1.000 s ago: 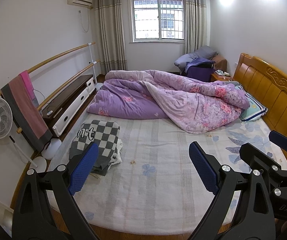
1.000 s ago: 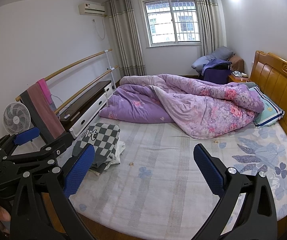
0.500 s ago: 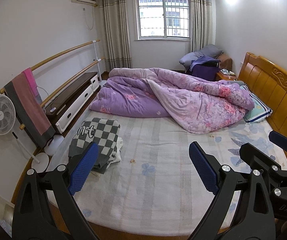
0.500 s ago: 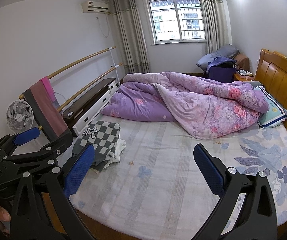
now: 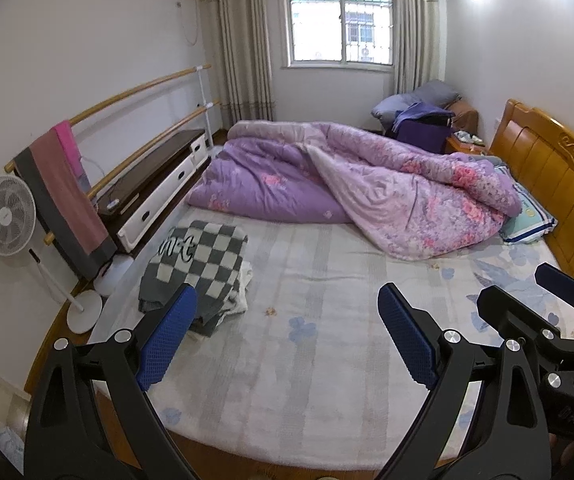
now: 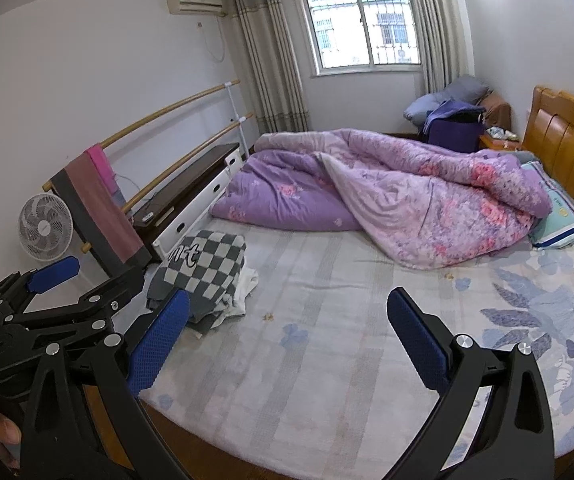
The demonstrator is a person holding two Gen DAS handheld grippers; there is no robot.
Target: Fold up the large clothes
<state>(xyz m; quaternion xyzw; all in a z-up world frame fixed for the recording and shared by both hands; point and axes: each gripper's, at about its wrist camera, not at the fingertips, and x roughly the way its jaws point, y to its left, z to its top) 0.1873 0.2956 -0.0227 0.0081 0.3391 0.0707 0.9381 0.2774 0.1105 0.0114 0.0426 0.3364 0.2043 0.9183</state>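
left gripper and right gripper — jaws wide apart, empty

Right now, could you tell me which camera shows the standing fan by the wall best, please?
The left wrist view: the standing fan shows whole there, head, pole and round base. In the right wrist view only its head shows, since the left gripper covers the pole and base.

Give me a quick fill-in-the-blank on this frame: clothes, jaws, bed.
1. The checkered garment lies on top of a ____ garment on the bed sheet.
2. Both the left gripper and the right gripper have jaws that are ____.
3. The purple floral quilt is bunched toward the ____ side of the bed.
4. The wooden headboard stands beside the ____.

Answers: white; open; window; pillow
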